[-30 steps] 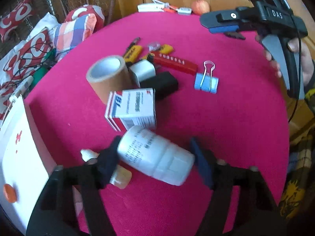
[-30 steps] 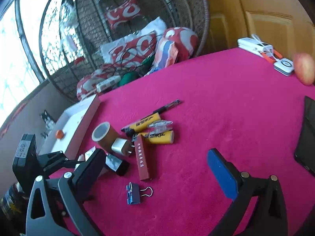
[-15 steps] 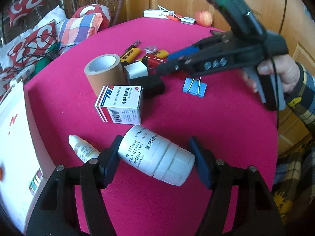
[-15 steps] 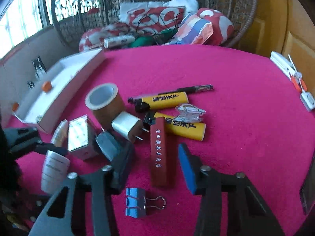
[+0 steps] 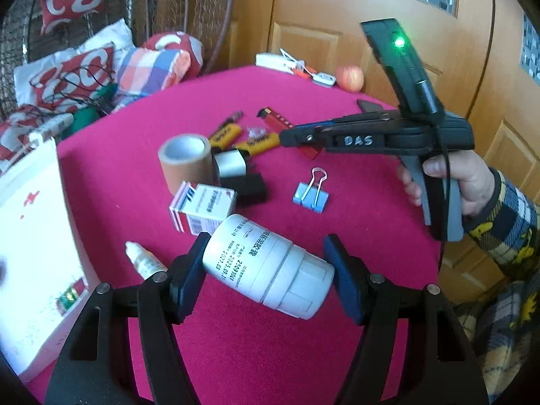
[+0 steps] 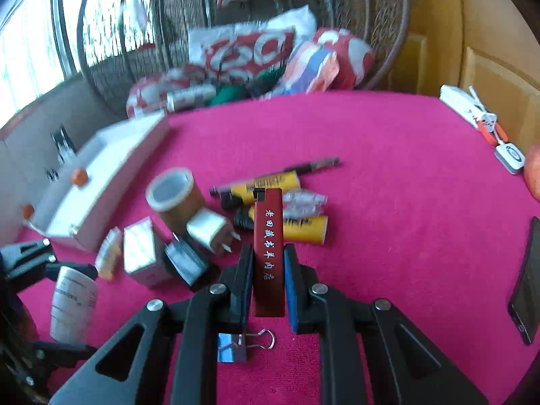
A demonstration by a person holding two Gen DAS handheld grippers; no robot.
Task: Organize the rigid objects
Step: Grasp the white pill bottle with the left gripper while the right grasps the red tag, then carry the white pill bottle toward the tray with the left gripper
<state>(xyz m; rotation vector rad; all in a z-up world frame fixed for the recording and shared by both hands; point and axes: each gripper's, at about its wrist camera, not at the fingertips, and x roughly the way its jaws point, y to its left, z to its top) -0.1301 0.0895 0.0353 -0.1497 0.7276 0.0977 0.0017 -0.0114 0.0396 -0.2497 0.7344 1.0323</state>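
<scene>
My left gripper (image 5: 266, 266) is shut on a white pill bottle (image 5: 266, 266) and holds it sideways above the pink table; the bottle also shows in the right wrist view (image 6: 72, 303). My right gripper (image 6: 268, 270) is shut on a red lighter (image 6: 268, 246) with white characters, its far end over the yellow lighters (image 6: 297, 226). In the left wrist view the right gripper (image 5: 303, 135) reaches over the red lighter (image 5: 280, 119). A tape roll (image 5: 185, 158), a medicine box (image 5: 202, 209), a white charger (image 5: 231, 165), a blue binder clip (image 5: 310, 197) and a small dropper bottle (image 5: 143, 263) lie around.
A white open box (image 5: 30, 236) stands at the table's left edge; it also shows in the right wrist view (image 6: 101, 175). A black phone (image 6: 526, 287) lies at the right. An apple (image 5: 349, 77) and small white items (image 5: 276, 60) sit at the far edge. Cushions lie beyond the table.
My right gripper moved in over the red lighter and shut on it. My left gripper lifted the pill bottle a little higher.
</scene>
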